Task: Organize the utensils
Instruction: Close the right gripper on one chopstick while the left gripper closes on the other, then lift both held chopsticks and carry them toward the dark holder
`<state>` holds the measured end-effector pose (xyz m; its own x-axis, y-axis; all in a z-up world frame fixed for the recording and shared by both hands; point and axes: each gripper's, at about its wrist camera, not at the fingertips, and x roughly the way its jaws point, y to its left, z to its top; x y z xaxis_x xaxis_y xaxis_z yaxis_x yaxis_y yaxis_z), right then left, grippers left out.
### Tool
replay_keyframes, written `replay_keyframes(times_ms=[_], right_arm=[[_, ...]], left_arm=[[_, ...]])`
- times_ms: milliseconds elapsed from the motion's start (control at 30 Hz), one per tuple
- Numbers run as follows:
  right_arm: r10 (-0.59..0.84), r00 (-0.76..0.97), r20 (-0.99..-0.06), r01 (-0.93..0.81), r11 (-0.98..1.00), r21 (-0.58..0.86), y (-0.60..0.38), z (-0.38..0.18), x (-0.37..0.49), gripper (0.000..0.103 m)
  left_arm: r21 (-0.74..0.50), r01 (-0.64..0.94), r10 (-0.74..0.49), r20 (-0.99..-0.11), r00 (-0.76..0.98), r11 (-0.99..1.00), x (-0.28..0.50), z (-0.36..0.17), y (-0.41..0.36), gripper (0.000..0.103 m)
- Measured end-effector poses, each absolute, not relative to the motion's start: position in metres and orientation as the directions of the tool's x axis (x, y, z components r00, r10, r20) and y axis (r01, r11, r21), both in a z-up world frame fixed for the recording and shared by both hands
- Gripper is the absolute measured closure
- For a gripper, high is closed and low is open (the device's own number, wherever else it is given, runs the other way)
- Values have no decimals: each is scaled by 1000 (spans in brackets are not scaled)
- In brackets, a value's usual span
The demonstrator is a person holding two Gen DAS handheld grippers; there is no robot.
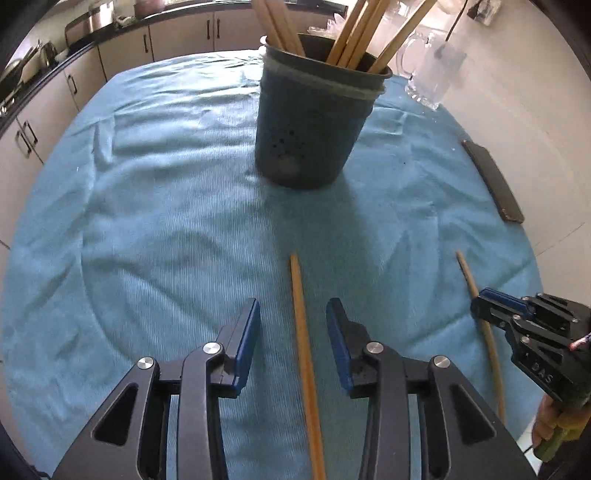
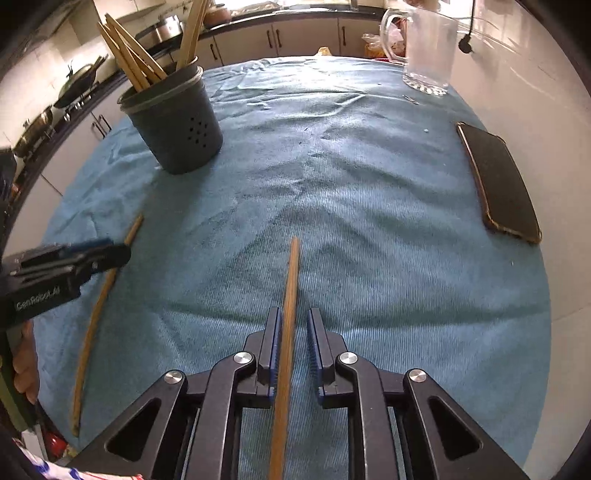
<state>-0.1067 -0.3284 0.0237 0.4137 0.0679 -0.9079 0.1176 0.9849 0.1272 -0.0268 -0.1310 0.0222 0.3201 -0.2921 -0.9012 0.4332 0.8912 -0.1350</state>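
Observation:
A dark grey utensil holder [image 1: 314, 122] [image 2: 177, 125] stands on the blue cloth [image 1: 147, 221] with several wooden chopsticks [image 1: 354, 33] upright in it. Two more chopsticks lie flat on the cloth. My left gripper [image 1: 293, 306] [image 2: 122, 251] is open and straddles one chopstick [image 1: 303, 350] [image 2: 92, 321], with clear gaps on both sides. My right gripper [image 2: 294, 312] [image 1: 476, 302] straddles the other chopstick [image 2: 291, 273] [image 1: 467, 273]. Its jaws stand narrow, the stick close to the left pad with a gap at the right pad.
A dark phone [image 1: 495, 181] [image 2: 502, 184] lies at the cloth's right edge. A clear glass mug [image 1: 432, 70] [image 2: 424, 48] stands at the far right. Kitchen cabinets and a counter with pots [image 2: 74, 81] run along the back and left. A hand [image 1: 546, 424] holds the right gripper's handle.

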Motion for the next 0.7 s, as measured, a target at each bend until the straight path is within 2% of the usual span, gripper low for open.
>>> replay_keyframes(times_ms=[433,500,567,700], right_arm=[[13,376,-927,119,991,62,-323,23,-67,88],[-4,386,-922,120,992,46,-320,22,-70,93],[-20,403,-915,125,992,33,-320,22,-73,97],[16,443,-896,145,985,90,-324,26,-79,98]], left_arm=[[-86,456,-277,-886,371,886,-22,21,-148,68],[-66,461,-273,-875,400,885,-28,20,-148,69],[-39,465,-261,-868,422,884,-34,19,-148,98],[-101,467,-321,-849,421,879,-39,33,-140,98]])
